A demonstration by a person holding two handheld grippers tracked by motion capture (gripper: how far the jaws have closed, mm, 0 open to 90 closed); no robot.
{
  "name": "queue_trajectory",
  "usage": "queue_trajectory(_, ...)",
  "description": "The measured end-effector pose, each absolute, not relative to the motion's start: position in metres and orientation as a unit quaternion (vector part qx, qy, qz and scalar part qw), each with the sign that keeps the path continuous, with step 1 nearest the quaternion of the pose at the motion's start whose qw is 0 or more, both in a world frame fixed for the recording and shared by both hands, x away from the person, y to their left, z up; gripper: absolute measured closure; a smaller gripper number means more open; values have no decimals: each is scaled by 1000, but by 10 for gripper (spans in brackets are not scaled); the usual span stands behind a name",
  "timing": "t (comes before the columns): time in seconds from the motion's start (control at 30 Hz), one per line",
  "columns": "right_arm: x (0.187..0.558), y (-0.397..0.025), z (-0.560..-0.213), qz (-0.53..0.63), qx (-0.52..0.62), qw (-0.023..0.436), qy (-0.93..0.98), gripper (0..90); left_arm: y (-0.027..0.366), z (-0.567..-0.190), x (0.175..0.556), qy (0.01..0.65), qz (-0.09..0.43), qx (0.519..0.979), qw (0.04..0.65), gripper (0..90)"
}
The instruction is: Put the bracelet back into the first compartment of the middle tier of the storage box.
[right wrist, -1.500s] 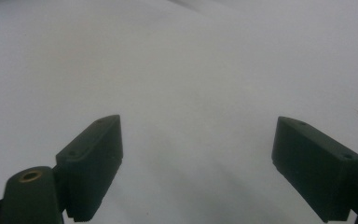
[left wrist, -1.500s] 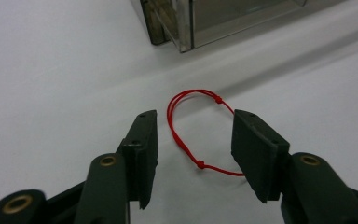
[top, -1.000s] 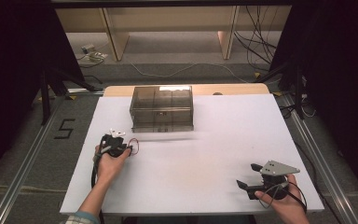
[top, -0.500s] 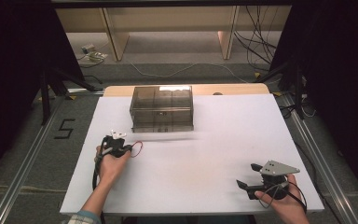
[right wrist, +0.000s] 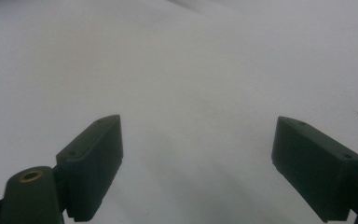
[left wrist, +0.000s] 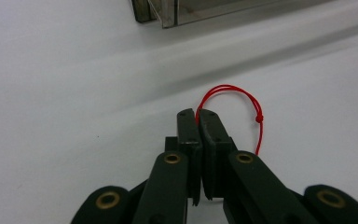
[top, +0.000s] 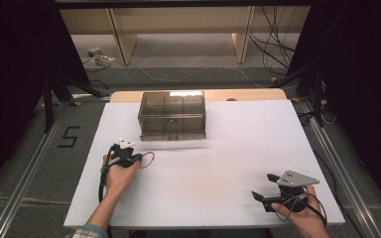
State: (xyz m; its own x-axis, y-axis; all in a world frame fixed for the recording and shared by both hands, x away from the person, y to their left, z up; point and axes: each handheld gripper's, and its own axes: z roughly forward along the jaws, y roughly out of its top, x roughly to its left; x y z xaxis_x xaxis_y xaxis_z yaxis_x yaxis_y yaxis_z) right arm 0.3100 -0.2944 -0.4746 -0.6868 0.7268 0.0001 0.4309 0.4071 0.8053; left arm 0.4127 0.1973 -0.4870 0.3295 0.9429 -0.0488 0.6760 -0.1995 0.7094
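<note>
A thin red string loop (left wrist: 242,100) with a small knot lies on the white table and is pinched between the tips of my left gripper (left wrist: 197,113), whose jaws are shut on it. In the high view that left gripper (top: 131,157) sits at the table's left, with the red string loop (top: 148,158) trailing to its right. A smoky clear plastic box (top: 172,115) with compartments stands behind it at the back middle. My right gripper (top: 258,197) rests near the front right edge, and in the right gripper view (right wrist: 198,163) its jaws stand wide open over bare table.
The white table (top: 238,148) has a wooden strip (top: 218,94) along its far edge. Metal rails (top: 25,183) run along the floor on both sides, and cables (top: 273,54) lie on the floor beyond the table. A corner of the box (left wrist: 168,11) shows ahead of the left gripper.
The red string loop has come out from by the left gripper and now extends farther to the right. The right gripper has stayed put.
</note>
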Motion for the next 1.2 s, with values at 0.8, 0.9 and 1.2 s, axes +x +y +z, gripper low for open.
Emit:
queue_trajectory(0.8,310,-294,-474,415,354,178,819,171,192,-471,406,522,215,747,350,882)
queue_trajectory(0.9,310,-294,-475,414,354,178,819,171,191,-470,405,521,215,748,351,883)
queue_trajectory(1.2,310,-294,-475,415,354,177,819,171,190,-466,404,517,220,747,356,883)
